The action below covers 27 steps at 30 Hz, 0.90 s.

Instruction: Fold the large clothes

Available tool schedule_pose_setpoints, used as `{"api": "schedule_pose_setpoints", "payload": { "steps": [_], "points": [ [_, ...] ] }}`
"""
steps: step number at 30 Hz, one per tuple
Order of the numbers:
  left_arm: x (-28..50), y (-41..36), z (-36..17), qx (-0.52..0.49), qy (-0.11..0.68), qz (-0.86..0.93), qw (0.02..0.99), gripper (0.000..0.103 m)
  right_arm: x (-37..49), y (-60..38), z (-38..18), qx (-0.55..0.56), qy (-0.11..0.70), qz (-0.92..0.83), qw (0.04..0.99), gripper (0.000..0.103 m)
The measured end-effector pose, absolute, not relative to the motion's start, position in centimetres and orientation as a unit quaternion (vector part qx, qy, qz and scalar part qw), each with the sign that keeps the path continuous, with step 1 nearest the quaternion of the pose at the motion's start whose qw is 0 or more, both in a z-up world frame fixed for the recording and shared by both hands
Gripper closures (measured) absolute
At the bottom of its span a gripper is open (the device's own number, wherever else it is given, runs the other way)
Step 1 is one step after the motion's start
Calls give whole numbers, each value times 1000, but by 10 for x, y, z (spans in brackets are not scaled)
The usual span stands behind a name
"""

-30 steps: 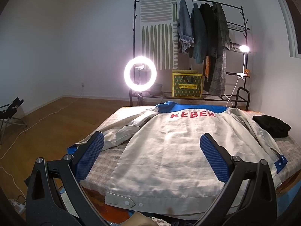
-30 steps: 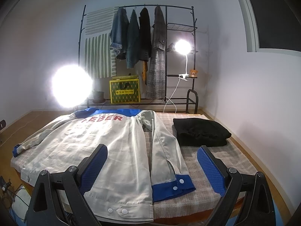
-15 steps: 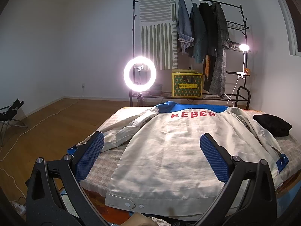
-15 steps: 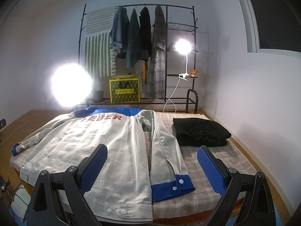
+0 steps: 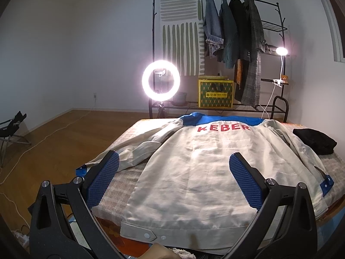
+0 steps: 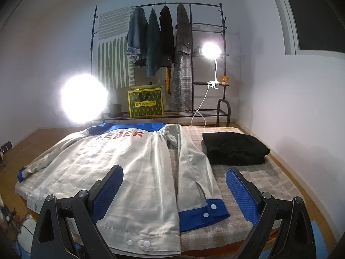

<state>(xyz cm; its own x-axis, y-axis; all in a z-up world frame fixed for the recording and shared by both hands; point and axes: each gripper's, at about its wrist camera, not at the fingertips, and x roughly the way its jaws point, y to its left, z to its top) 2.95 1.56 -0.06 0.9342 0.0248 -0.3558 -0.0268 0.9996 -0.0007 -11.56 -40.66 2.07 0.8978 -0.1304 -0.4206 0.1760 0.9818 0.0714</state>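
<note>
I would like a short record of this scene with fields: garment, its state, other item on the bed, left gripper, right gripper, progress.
garment: cream jacket with blue collar and cuffs, red letters on the back
state: spread flat, back up, on the bed; both sleeves laid out at its sides
other item: folded black garment, to the right of the jacket, apart from it
left gripper: open, holds nothing
right gripper: open, holds nothing
progress: no fold made yet

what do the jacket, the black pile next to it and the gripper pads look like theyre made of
Jacket: thin woven cloth, maybe cotton or a blend, slight sheen, fine creases.
Black pile: thick matte fabric, possibly knit or fleece; weave not visible.
Pads: blue, probably rubber or soft plastic, with a dotted grid texture.
</note>
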Motion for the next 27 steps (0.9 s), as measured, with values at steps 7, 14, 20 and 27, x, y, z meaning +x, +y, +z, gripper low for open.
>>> {"api": "schedule_pose_setpoints", "payload": {
  "steps": [7,14,20,27],
  "points": [
    [41,24,-14,-6,194,26,981,0,-105,-406,15,75,219,-64,971,6],
    [56,42,-27,-8,210,46,976,0,-94,-397,10,75,222,-54,971,6],
    [78,83,-44,-20,229,79,970,0,-83,-390,9,68,224,-52,971,6],
    [115,150,-66,-29,252,128,959,0,-68,-388,4,80,234,-55,967,6]
  ]
}}
